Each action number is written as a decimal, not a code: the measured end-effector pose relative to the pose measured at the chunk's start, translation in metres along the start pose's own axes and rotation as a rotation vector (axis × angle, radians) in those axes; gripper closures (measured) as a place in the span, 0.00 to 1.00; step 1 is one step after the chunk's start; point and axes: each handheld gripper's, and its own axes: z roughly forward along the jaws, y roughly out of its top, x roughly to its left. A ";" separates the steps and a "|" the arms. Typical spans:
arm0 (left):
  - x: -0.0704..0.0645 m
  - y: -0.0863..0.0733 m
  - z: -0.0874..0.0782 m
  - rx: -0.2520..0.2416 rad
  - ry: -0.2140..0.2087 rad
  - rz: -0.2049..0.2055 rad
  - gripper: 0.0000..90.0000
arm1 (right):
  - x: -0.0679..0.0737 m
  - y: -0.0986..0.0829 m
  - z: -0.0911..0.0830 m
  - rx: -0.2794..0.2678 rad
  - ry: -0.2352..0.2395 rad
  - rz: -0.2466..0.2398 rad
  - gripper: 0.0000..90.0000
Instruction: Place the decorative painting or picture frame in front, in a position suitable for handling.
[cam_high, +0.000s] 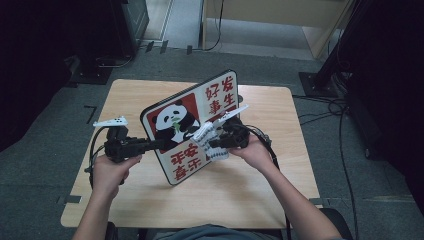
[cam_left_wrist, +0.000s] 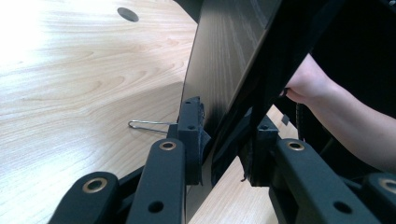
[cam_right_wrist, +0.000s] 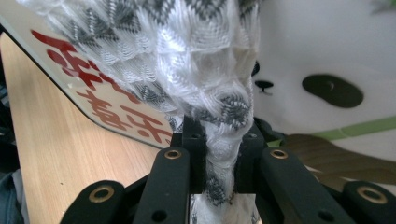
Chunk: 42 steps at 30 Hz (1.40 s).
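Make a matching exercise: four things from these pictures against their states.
1. panda board
2. cloth
3. wire clip
4. table

a. lying flat on the wood
b. pinched in the right gripper
c. held tilted on edge by the left gripper
d. light wood, bearing everything

Pairs: 1-c, 2-b, 3-a, 4-d

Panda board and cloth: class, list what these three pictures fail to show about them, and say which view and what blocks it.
- Board: high view, the middle of its face lies behind the cloth and right tool.
- Board's printed face: left tool view, seen only from the dark back and edge.
- Cloth: right tool view, cut off by the top edge.
- Wire: left tool view, its end hidden behind the left tool.
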 end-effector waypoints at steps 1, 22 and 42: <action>0.000 0.000 0.000 0.000 0.000 0.000 0.81 | 0.000 -0.002 0.001 -0.005 0.001 -0.001 0.89; -0.001 -0.001 0.000 0.000 -0.004 -0.001 0.81 | -0.009 -0.028 0.028 0.054 0.041 0.038 0.89; 0.000 0.000 -0.001 0.002 0.003 -0.008 0.81 | 0.005 -0.007 -0.014 -0.042 0.067 -0.006 0.90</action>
